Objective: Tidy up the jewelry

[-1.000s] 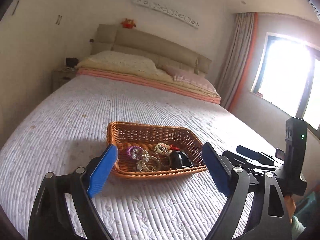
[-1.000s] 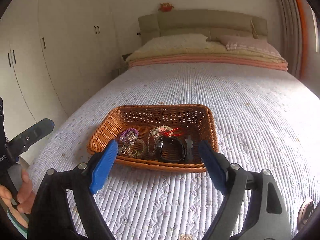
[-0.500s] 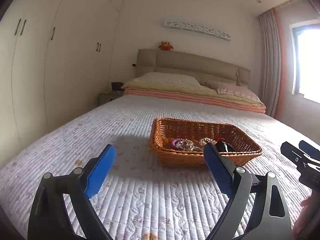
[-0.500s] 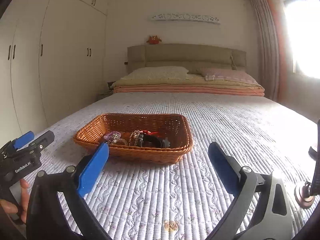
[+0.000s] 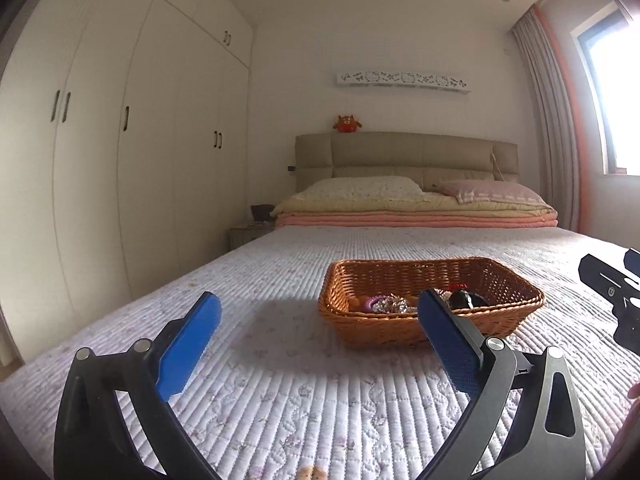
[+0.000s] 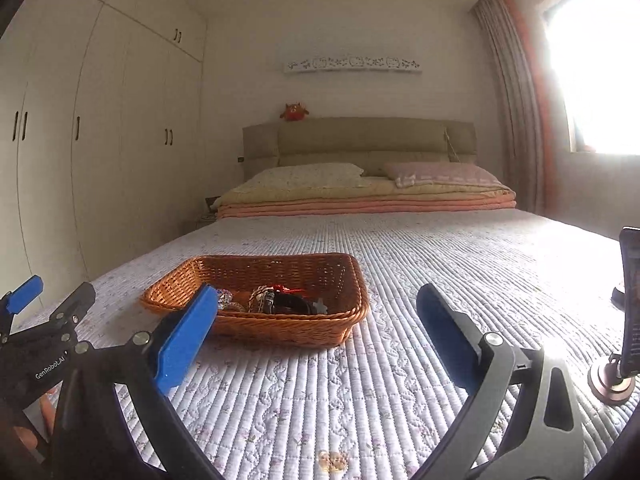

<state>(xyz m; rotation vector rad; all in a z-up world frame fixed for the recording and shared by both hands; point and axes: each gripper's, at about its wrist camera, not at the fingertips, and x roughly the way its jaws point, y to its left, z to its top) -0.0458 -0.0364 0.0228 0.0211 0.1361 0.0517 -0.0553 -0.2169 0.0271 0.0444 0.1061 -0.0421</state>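
A brown wicker basket (image 5: 376, 328) (image 6: 280, 326) rests on the quilted bed. Inside lie tangled bead bracelets and chains (image 5: 390, 303) (image 6: 262, 300) and a black piece (image 5: 466, 300) (image 6: 292, 304); the basket's wall hides most of them. My left gripper (image 5: 318, 300) hovers low over the quilt, short of the basket and to its left. Its jaws are opening, with nothing between them. My right gripper (image 6: 317, 294) stands open and empty, short of the basket and to its right. Each view catches the other gripper's fingers (image 6: 76, 304) (image 5: 604, 276) at its edge.
A phone on a round-based stand (image 6: 630, 300) sits on the quilt at the right. Pillows and folded blankets (image 5: 416, 212) lie by the headboard. White wardrobes (image 5: 100, 160) line the left wall, and a bright window (image 6: 592, 80) the right.
Both grippers sank and tipped from looking down into the basket to nearly level. The basket now shows side-on. Both pairs of jaws stand a little wider than before.
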